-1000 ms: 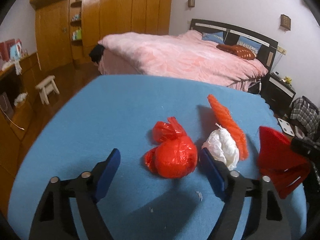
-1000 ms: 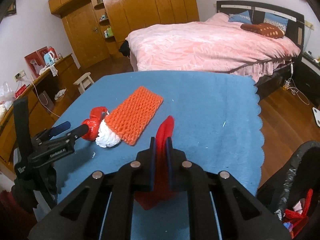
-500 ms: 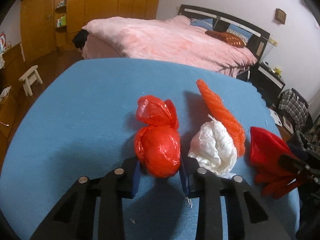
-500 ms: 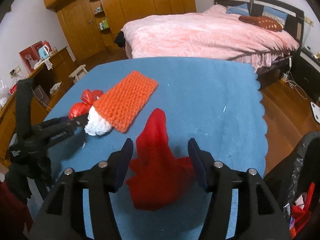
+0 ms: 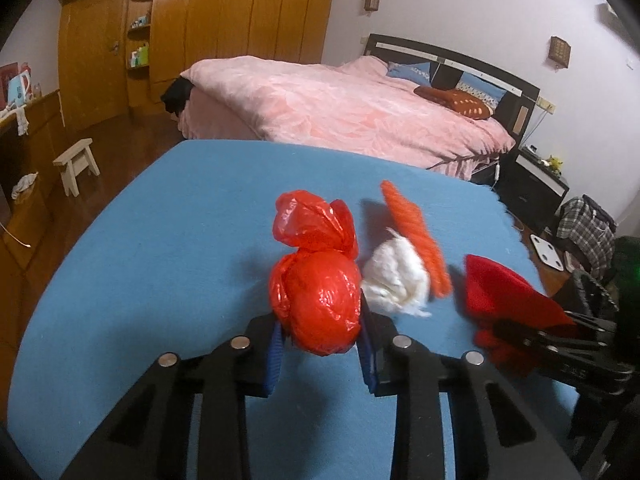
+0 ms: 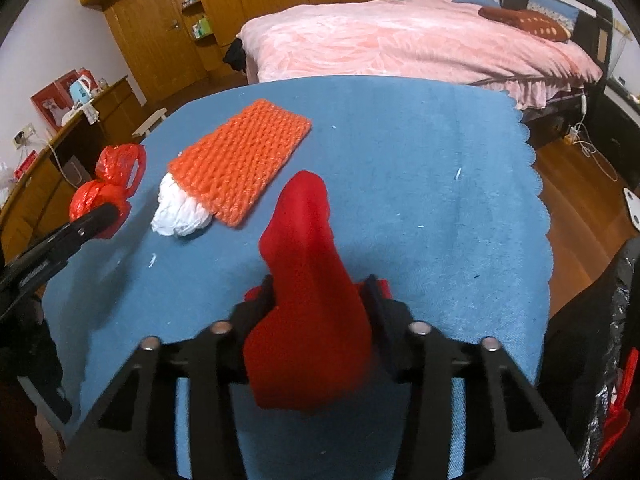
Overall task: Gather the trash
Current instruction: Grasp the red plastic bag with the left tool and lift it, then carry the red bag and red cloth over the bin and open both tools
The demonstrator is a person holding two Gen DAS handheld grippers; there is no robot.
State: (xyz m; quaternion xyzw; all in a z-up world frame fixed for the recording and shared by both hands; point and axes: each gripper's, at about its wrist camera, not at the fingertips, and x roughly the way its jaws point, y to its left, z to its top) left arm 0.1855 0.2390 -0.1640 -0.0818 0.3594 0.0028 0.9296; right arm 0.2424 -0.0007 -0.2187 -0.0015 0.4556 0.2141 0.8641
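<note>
Left tool (image 5: 320, 336) clenched on the red plastic bag (image 5: 316, 300), blue pads pressed against both sides of its knotted ball, loose neck of the bag flaring up beyond. Right tool (image 6: 320, 300) closing on the red cloth (image 6: 308, 280), jaws either side of the bunched fabric and touching it, tip of the cloth pointing away over the blue surface (image 6: 420, 160). Small white scraps scattered on the blue cover near both tools. Just beside the red bag, a crumpled white paper wad (image 5: 396, 280), its far edge tucked under the orange foam net (image 6: 240, 156) lying flat on the surface. At the right edge of the right wrist view, below the surface, a black trash bag (image 6: 616, 320) with something red inside. Past the scalloped edge of the surface, wooden floor, a small white stool (image 5: 78, 162) to the left, a bed (image 5: 340, 108) with a pink cover and dark headboard straight ahead. Farthest back, wooden wardrobes (image 5: 240, 20) along the wall.
</note>
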